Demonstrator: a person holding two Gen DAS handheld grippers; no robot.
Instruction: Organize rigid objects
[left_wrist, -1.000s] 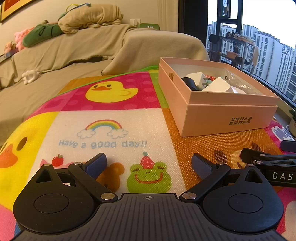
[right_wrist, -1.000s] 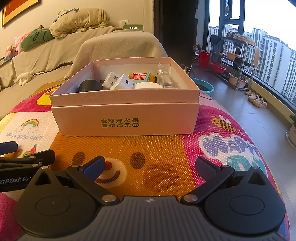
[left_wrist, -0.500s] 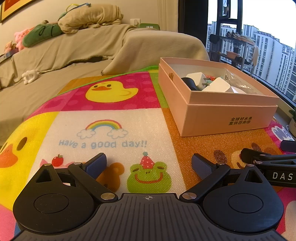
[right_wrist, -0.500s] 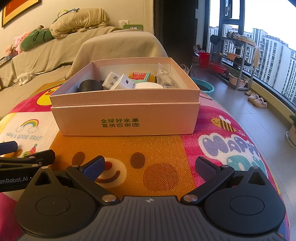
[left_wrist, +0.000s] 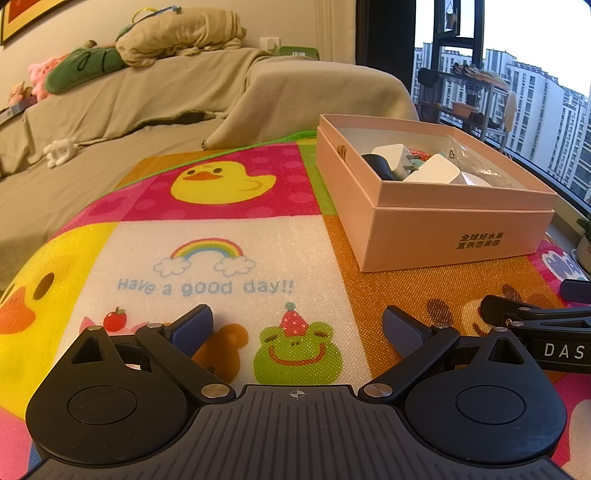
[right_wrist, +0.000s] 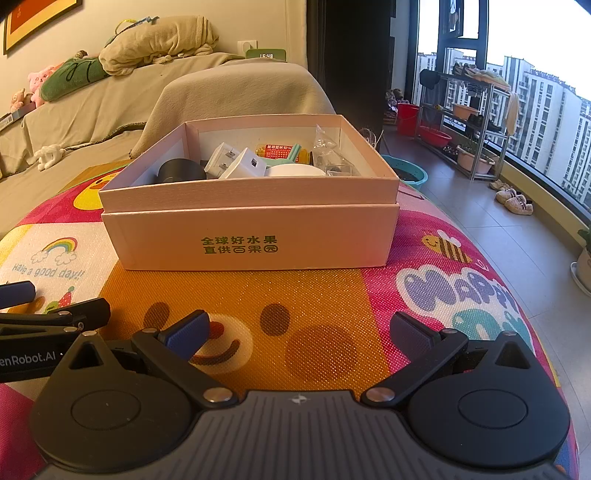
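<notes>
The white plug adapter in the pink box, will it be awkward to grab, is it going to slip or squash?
The white plug adapter looks like hard plastic, so probably stiff, not squashy. Its smooth faces may slip a little. It lies tilted against another white charger and the black round object in the pink box, so lifting it may shift those.

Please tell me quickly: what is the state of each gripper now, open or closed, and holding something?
Left gripper: open, jaws wide apart, holding nothing.
Right gripper: open, jaws wide apart, holding nothing.

Black claw (left_wrist: 297, 325) (blue pads (left_wrist: 190, 326), silver screws)
</notes>
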